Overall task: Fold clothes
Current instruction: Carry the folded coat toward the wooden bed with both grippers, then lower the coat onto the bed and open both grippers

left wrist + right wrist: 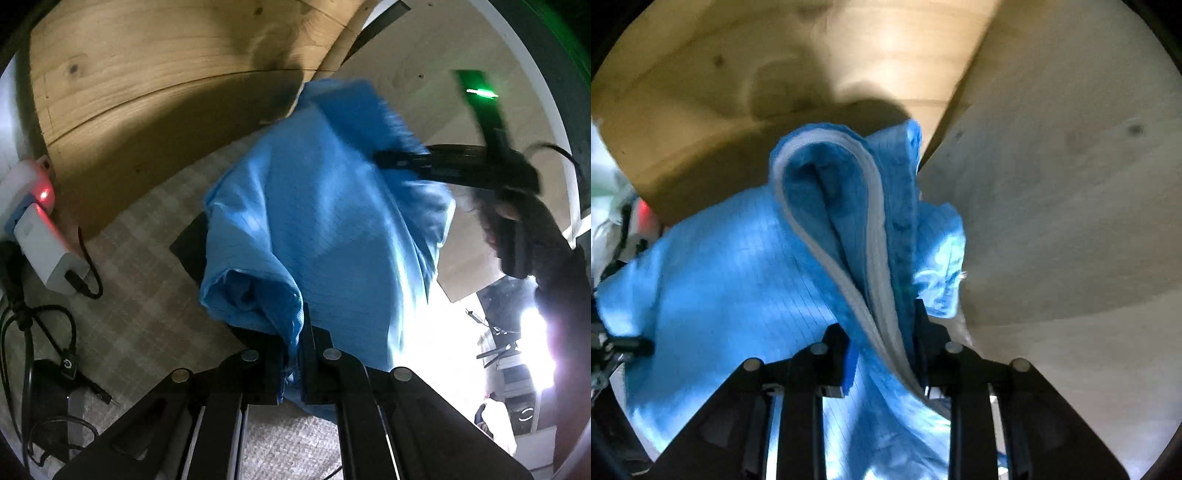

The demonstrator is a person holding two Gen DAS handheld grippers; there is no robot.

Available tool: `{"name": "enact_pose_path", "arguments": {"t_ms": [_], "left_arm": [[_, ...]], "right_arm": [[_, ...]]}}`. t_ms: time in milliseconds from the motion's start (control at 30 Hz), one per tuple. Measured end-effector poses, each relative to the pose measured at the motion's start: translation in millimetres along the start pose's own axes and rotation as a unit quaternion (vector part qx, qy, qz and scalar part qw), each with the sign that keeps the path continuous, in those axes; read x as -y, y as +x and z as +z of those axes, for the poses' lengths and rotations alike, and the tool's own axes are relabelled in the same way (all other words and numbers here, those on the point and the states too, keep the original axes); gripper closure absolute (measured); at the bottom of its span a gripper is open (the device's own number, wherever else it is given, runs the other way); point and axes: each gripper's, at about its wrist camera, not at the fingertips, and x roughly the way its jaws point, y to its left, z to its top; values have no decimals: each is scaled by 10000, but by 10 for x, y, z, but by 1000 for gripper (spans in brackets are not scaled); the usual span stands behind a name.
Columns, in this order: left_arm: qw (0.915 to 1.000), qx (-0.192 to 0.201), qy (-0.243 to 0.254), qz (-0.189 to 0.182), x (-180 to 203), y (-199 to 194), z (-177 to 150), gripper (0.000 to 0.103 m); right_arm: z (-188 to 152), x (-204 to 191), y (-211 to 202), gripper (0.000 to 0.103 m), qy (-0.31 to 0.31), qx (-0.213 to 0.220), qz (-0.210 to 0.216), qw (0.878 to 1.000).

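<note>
A light blue garment (314, 221) with a fine grid pattern hangs bunched over a pale checked surface (147, 295). My left gripper (295, 332) is shut on a folded edge of it, low in the left wrist view. In the right wrist view the garment (720, 277) fills the middle, and its white-trimmed hem (871, 295) loops up and runs down between the jaws. My right gripper (881, 332) has its jaws apart, with the hem lying against the right finger (925, 332) and slack on the other side. From the left wrist the right gripper (388, 159) appears blurred at the garment's upper right.
Wooden panels (147, 92) stand behind the garment and meet in a corner. A white power bank (40, 236) with a red light and black cables (37, 332) lie at the left. A black flat object (188, 243) sits under the garment. A person in dark clothing (546, 258) is at the right.
</note>
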Motion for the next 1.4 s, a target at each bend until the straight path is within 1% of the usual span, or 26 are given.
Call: {"name": "enact_pose_path", "arguments": {"t_ms": [33,133,200,233,267,300,333,367,433,467,500,600,633,667,733,800,833,933,967,1033,1067,1100,1133,1200,1300,1400], "left_arm": [[10000,-19,20,-11,-7,0,5,99],[9999,-33,143,1,24,-28,-20,99],[9999,-45,163,-13,40,-47,-38,99],[9998,-54,165,-41,46,-55,-48,99],[9999,-44,156,-46,47,-59,-60,99],[9999,-35,146,-50,48,-63,-73,99],[9999,-31,143,-52,46,-58,-90,99],[9999,-27,146,-37,45,-50,-104,99],[9999,-2,160,-3,42,-39,-132,99],[9998,12,200,20,46,-36,-143,99],[9998,19,213,32,45,-35,-149,99],[9993,14,342,124,32,-50,-167,97],[9995,3,296,70,-1,-89,-178,91],[9997,-10,257,47,-34,-154,-189,82],[9997,30,230,98,-85,-339,-223,77],[9991,200,298,234,-113,-602,-270,77],[9980,353,420,311,-93,-770,-280,77],[9920,672,946,494,19,-1112,-149,77],[9900,724,1113,478,83,-1124,-174,77],[9862,730,1413,452,238,-1021,-119,77],[9864,668,1455,376,237,-951,-87,77],[9867,580,1493,283,369,-792,-38,77],[9864,490,1540,306,436,-616,-7,77],[9860,324,1591,367,386,-470,0,78],[9863,56,1532,601,272,-140,40,78],[9911,-9,1211,557,55,-69,122,78]], "right_arm": [[-54,43,-164,70,43,146,-147,9998],[-287,217,-638,70,391,570,-369,9969],[-540,322,-933,70,792,818,-522,9921],[-687,354,-1058,70,1005,921,-568,9890],[-816,363,-1121,70,1167,984,-437,9873],[-867,407,-1124,74,1338,1023,-262,9854],[-921,415,-1103,82,1505,1054,-111,9829],[-990,322,-1002,85,1655,1051,-51,9806],[-1122,262,-783,86,1914,993,45,9765],[-1074,266,-611,86,2100,954,190,9728],[-974,289,-471,86,2228,923,216,9702],[-904,298,-44,86,2188,614,-284,9734],[-872,302,75,86,2221,510,-271,9733],[-842,303,167,86,2232,425,-273,9735],[-795,289,167,86,2103,377,-379,9762],[-773,279,61,86,2016,450,-482,9772],[-772,277,-35,86,2010,549,-514,9767],[-789,296,-388,86,2204,1048,-434,9688],[-736,288,-382,86,2160,1073,-427,9695],[-630,273,-371,86,2070,1123,-412,9710],[-576,266,-365,86,2026,1148,-405,9717],[-523,258,-359,86,1981,1173,-397,9723],[-476,254,-335,86,1963,1183,-372,9727],[-404,266,-153,86,2098,1107,-204,9713],[-170,232,193,86,2228,1030,41,9694],[-72,236,409,86,2189,891,6,9717]]}}
